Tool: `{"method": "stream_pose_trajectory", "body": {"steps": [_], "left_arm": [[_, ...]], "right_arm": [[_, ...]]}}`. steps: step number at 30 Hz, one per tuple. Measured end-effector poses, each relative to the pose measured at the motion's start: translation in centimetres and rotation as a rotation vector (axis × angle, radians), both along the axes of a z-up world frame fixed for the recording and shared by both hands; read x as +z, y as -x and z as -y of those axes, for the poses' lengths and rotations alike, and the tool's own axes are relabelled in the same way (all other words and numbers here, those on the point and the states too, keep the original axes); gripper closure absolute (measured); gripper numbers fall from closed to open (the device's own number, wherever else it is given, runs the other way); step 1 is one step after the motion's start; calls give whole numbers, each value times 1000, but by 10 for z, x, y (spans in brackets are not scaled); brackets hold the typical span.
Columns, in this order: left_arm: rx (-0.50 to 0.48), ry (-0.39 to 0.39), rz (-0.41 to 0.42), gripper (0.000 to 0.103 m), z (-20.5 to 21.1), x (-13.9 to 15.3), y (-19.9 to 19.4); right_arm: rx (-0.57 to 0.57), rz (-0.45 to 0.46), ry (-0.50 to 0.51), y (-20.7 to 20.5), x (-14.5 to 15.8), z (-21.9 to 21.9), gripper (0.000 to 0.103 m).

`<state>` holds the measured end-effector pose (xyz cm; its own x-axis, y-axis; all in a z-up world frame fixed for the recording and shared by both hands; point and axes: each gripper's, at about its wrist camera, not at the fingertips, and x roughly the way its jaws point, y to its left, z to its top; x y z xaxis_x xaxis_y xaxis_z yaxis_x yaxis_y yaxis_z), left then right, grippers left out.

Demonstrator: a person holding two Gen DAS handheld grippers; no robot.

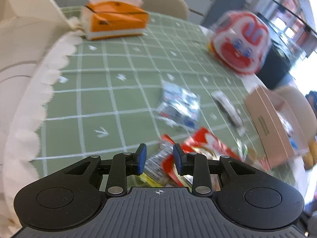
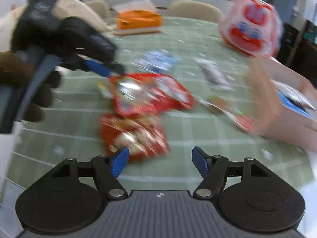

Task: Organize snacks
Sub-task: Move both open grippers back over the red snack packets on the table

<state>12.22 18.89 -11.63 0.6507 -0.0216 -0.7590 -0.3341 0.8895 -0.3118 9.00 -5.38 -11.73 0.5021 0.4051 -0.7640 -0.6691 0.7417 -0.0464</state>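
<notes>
Snack packets lie scattered on a green checked tablecloth (image 1: 99, 99). My left gripper (image 1: 160, 158) is shut on the edge of a red snack packet (image 1: 166, 164) with silver and yellow print. The right wrist view shows that left gripper (image 2: 111, 72) at the corner of the upper red packet (image 2: 150, 93), held by a dark gloved hand (image 2: 29, 69). My right gripper (image 2: 159, 162) stands open over bare cloth with nothing between its pads. A second red packet (image 2: 134, 136) lies just beyond its left finger. All of it is motion-blurred.
An open cardboard box (image 2: 277, 103) with packets inside stands at the right. A blue-white packet (image 2: 156, 61), a grey-white bar (image 2: 212, 71) and a brown-green packet (image 2: 223, 107) lie mid-table. Farther back are a large red-white bag (image 2: 251, 25) and an orange tissue box (image 2: 138, 19).
</notes>
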Motion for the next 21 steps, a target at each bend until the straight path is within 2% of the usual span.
{"method": "stream_pose_trajectory", "body": {"steps": [2, 4, 5, 6, 7, 10, 14, 17, 19, 21], "left_arm": [[-76, -62, 8, 66, 15, 1, -2], [-158, -136, 10, 66, 31, 2, -1], [-196, -160, 16, 66, 38, 2, 0], [-240, -181, 22, 66, 45, 2, 2], [-273, -199, 25, 65, 51, 3, 5], [-346, -244, 21, 65, 61, 4, 16], [-354, -233, 2, 65, 61, 5, 37], [-315, -217, -26, 65, 58, 4, 51], [-300, -227, -72, 64, 56, 0, 54], [-269, -202, -69, 66, 50, -1, 60]], "right_arm": [[-73, -16, 21, -8, -6, 19, 32], [-123, -44, -41, -13, -10, 43, 30], [-140, -32, -52, -13, -12, 49, 29], [-147, -11, -54, -12, -14, 54, 22], [-157, -1, -67, -11, -16, 58, 20], [-177, 41, -101, -4, -21, 64, 17], [-179, -12, -126, -10, -15, 61, 16], [-170, -123, -252, -16, -4, 62, 16], [-143, -129, -273, -17, 4, 52, 16], [-76, -107, -232, -15, 6, 32, 16]]}}
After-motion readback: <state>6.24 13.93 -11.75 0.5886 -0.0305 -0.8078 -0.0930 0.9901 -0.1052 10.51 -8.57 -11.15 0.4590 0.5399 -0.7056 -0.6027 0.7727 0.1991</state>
